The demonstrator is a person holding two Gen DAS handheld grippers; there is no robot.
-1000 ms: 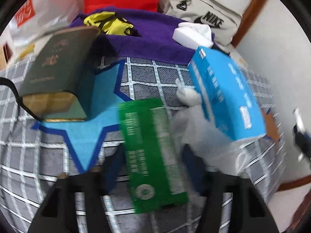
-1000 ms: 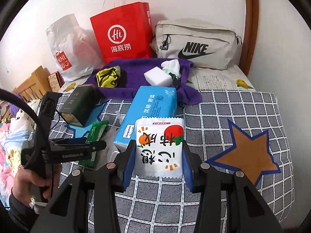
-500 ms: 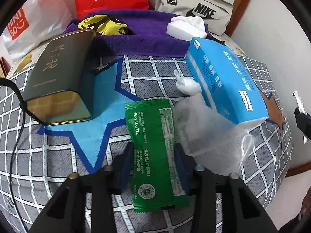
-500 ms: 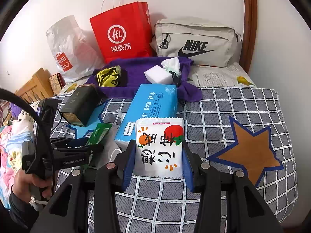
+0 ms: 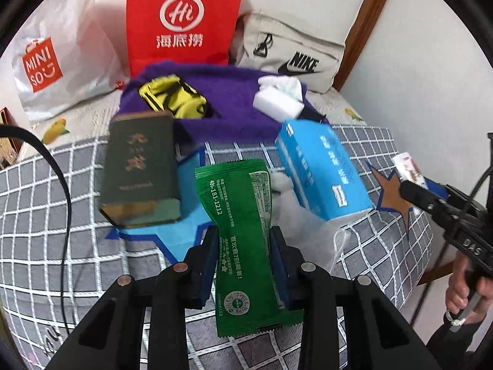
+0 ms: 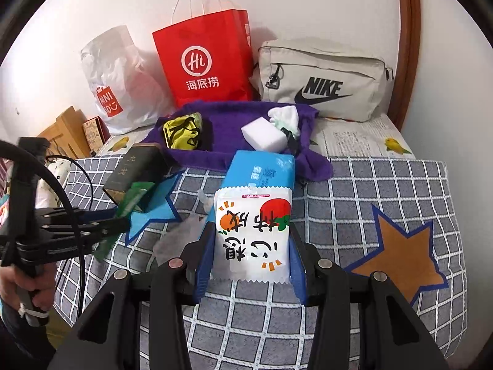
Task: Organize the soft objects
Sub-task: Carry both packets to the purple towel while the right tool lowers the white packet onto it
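Closest to you in the left wrist view, your left gripper (image 5: 243, 246) has just been closing its jaws, and its blue pads now pinch a green sachet (image 5: 238, 215) at its waist, so the packet bows in between them. The sachet is lifted clear of the grey checked bedcover (image 5: 46, 191), above a blue star patch (image 5: 148, 240). In the right wrist view, your right gripper (image 6: 251, 246) squeezes a white sachet (image 6: 252, 231) printed with a red tomato and an orange, holding it upright over the same bedcover; an orange star patch (image 6: 397, 259) lies to its right.

Just past the green sachet, a dark green tin (image 5: 140, 169) lies on its side on the blue star, and a blue tissue pack (image 5: 320, 166) lies tilted to the right, partly on a clear plastic bag (image 5: 308, 215). At the right edge, your right hand (image 5: 465, 286) grips its tool handle.

Further back, a purple towel (image 5: 234, 104) carries a yellow and black cloth (image 5: 172, 98), a white sponge block (image 5: 277, 104) and a crumpled white tissue (image 5: 283, 84).

Against the wall stand a white Miniso bag (image 5: 55, 61), a red paper bag (image 5: 185, 15) and a beige Nike bag (image 5: 292, 52).
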